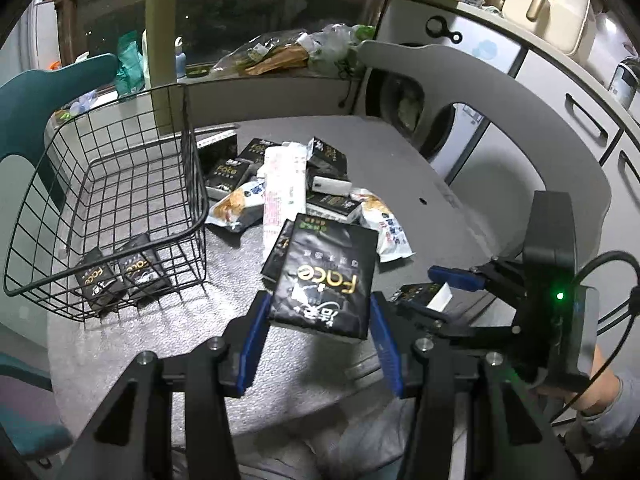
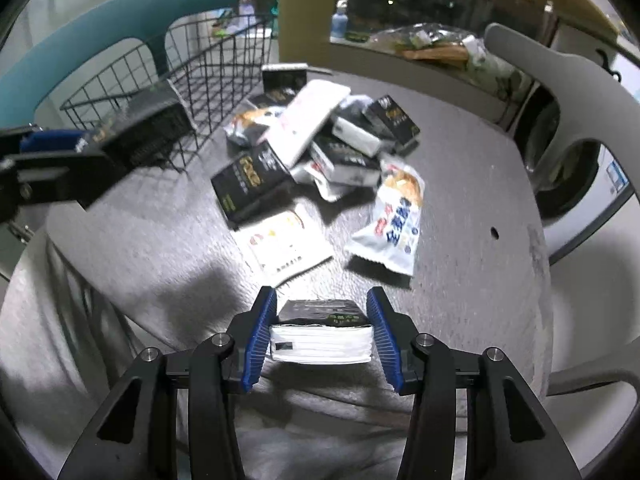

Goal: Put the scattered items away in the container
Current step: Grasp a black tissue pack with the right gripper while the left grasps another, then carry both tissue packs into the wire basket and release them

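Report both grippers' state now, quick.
Left gripper: shut on a black tissue pack.
Right gripper: shut on a small tissue pack.

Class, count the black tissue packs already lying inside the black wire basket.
2. Both black tissue packs lie on the floor of the black wire basket, at its near corner: one on the left, one beside it on the right. None seems hidden.

I read gold "Face" upside down on the black tissue pack (image 1: 326, 280) in my left gripper (image 1: 318, 312), "Face" on two packs in the wire basket (image 1: 188, 128), "Face" on a pile pack (image 1: 227, 170), other print too small.
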`<state>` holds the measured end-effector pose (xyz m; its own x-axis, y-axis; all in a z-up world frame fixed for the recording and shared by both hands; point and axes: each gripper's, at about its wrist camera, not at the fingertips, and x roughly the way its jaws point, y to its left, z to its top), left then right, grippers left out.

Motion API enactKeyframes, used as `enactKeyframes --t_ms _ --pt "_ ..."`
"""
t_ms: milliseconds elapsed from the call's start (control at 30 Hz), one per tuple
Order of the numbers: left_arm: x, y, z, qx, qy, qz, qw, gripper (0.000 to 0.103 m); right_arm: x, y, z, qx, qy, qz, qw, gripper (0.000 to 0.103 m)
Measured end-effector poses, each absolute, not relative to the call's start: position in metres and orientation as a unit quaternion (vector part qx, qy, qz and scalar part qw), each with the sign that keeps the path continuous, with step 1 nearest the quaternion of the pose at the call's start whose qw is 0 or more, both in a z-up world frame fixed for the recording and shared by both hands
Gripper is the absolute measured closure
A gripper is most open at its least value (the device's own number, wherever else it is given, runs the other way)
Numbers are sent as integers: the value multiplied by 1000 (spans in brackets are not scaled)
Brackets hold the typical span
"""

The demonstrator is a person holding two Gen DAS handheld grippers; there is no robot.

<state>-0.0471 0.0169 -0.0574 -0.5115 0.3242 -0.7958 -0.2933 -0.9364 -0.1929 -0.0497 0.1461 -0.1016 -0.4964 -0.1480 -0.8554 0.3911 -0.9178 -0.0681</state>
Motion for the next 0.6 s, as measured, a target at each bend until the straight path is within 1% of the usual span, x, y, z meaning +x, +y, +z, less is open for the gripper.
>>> enactKeyframes --t_ms 233,300,600 --pt "-42 14 -69 -475 -18 863 172 48 -50 148 -107 477 138 -854 156 54" --pt "-39 17 -75 -482 -15 859 175 48 -50 147 -113 490 149 -846 147 51" --pt "-37 22 -92 -499 -14 848 180 48 -51 148 -134 514 158 -831 139 51"
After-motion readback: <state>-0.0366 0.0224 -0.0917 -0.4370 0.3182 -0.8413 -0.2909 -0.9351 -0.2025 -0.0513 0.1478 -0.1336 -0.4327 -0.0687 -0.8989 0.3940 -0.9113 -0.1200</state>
